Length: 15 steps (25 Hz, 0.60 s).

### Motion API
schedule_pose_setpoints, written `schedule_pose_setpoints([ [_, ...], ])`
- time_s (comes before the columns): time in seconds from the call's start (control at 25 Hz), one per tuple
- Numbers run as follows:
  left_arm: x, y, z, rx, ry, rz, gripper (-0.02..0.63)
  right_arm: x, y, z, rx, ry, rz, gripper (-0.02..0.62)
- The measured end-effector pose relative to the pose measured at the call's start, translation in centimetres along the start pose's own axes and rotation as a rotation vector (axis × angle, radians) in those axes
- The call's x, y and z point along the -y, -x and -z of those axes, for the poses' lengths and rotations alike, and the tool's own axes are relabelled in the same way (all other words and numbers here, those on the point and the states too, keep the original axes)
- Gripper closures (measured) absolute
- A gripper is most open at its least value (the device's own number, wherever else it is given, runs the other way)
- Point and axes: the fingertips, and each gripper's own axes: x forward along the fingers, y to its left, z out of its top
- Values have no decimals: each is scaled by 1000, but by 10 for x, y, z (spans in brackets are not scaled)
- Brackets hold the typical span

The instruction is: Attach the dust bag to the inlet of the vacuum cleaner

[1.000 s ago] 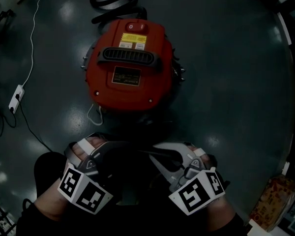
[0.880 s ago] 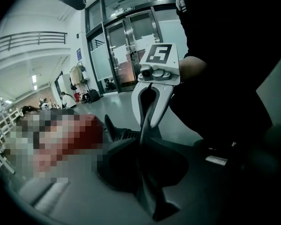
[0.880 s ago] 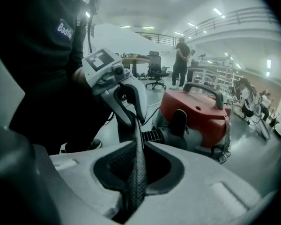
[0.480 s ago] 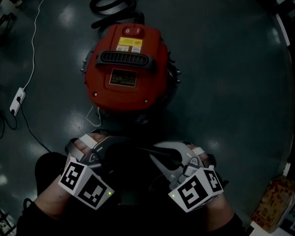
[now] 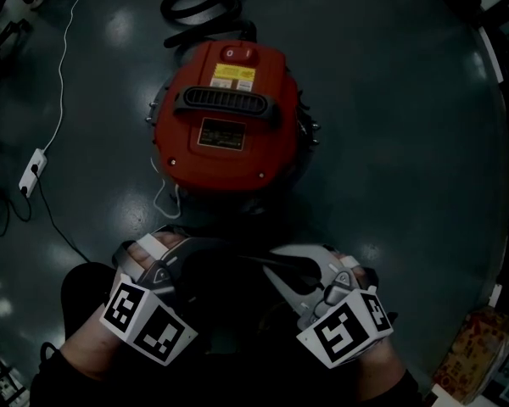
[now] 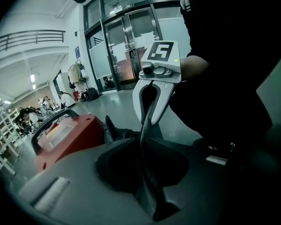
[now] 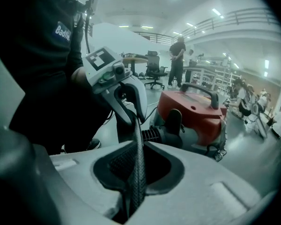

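Observation:
The red vacuum cleaner [image 5: 225, 117] stands on the floor ahead of me, its black handle on top. It also shows in the left gripper view [image 6: 68, 137] and the right gripper view [image 7: 194, 109], where a black ribbed inlet stub [image 7: 154, 134] juts from its side. Below it I hold the dark dust bag [image 5: 229, 287] between both grippers, which face each other. My left gripper [image 6: 147, 172] is shut on the bag's thin edge [image 6: 147, 139]. My right gripper [image 7: 136, 172] is shut on a mesh-textured fold of the bag [image 7: 138, 153]. The bag hangs short of the vacuum.
A coiled black hose [image 5: 199, 2] lies behind the vacuum. A white power strip [image 5: 30, 170] and its cable run along the left floor. A cardboard box [image 5: 475, 346] sits at the lower right. People and an office chair [image 7: 154, 69] stand far off.
Both grippers and the bag keep their places. Only the head view sways a little, which shifts the vacuum slightly in the picture.

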Motion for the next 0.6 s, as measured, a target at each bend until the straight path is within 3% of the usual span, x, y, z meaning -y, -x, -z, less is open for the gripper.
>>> schedule_pose_setpoints([
  [0.6,-3,1,2,-5,9,19,557,3,2,7,18,-75,-22,555],
])
